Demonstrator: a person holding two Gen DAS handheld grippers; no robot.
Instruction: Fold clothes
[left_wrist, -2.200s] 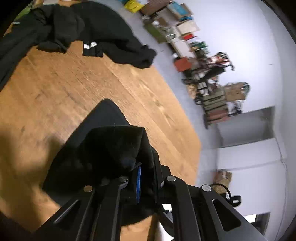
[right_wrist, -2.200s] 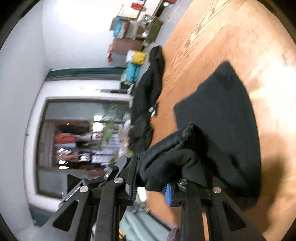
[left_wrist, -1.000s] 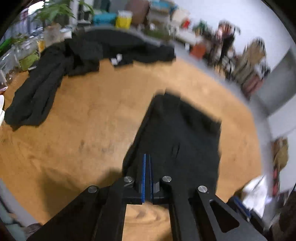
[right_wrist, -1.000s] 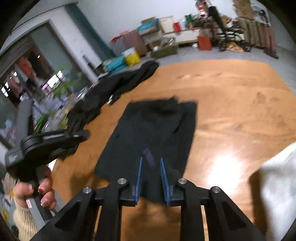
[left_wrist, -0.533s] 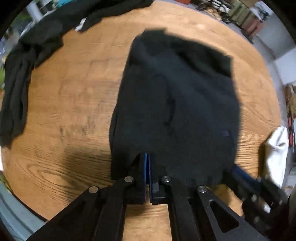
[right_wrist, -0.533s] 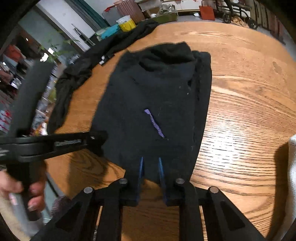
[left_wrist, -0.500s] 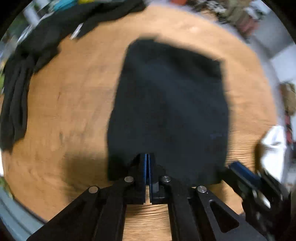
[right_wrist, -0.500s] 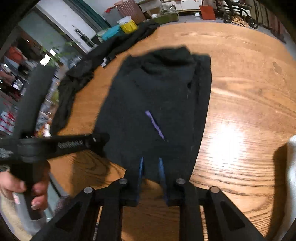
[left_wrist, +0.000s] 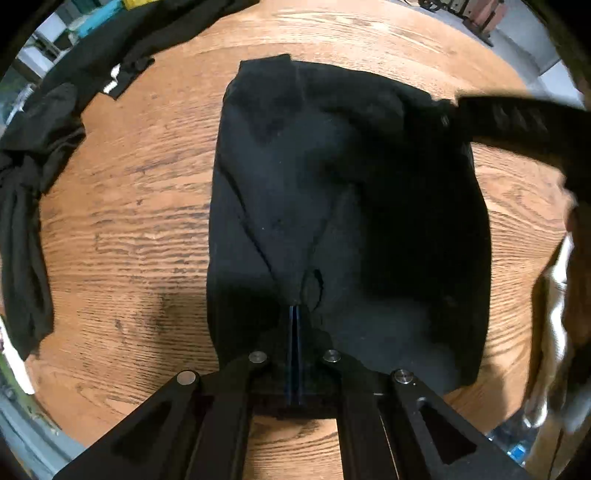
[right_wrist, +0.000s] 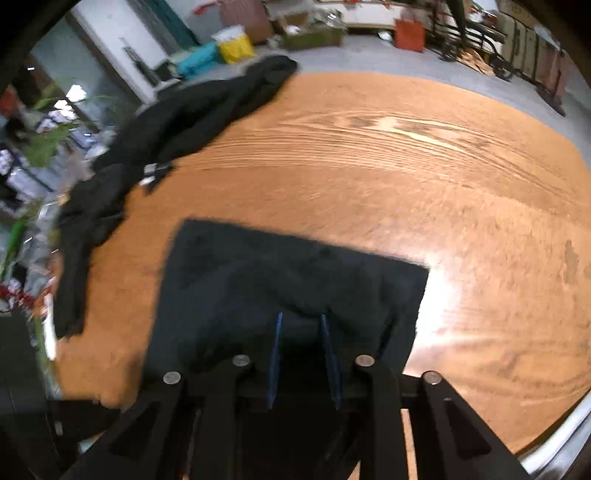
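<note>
- The folded black garment (left_wrist: 343, 206) lies flat on the round wooden table (left_wrist: 122, 229).
- Left gripper (left_wrist: 295, 314): pads pressed together, empty, above the garment's near edge.
- Right gripper (right_wrist: 301, 321): narrowly parted, above the garment; whether it pinches cloth, I cannot tell.
- Black clothes pile (right_wrist: 177, 122) lies far left.

Folded garment (left_wrist: 347, 206) mid-table (left_wrist: 122, 229); clothes heap (left_wrist: 33, 162) at left edge.

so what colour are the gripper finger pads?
Blue, clearest on the right gripper pads in the right wrist view.
</note>
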